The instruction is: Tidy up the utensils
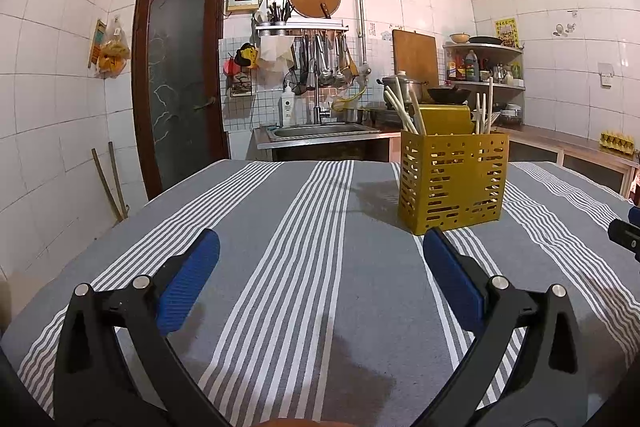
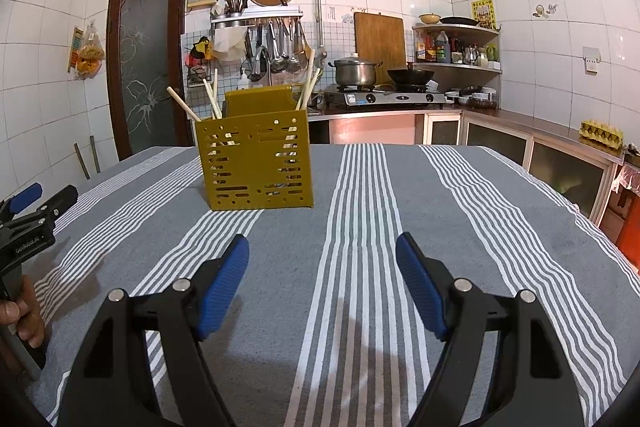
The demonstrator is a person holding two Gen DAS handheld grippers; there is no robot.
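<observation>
Striped tablecloth (image 2: 460,195), yellow utensil holder (image 2: 256,163) well ahead of both wide-open empty claws (image 2: 322,251).

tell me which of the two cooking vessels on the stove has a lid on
The silver pot on the stove's left burner, seen from the right wrist. It wears a domed lid with a knob, while the black wok on the burner beside it sits open.

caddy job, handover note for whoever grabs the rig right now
Left tool: open, empty, above the cloth.
Right tool: open, empty, above the cloth.
Yellow caddy stands upright on the striped cloth, chopsticks in its left and right ends.
Done: those chopsticks are in the caddy.
Left: no loose utensils visible on the cloth; check outside these views.
</observation>
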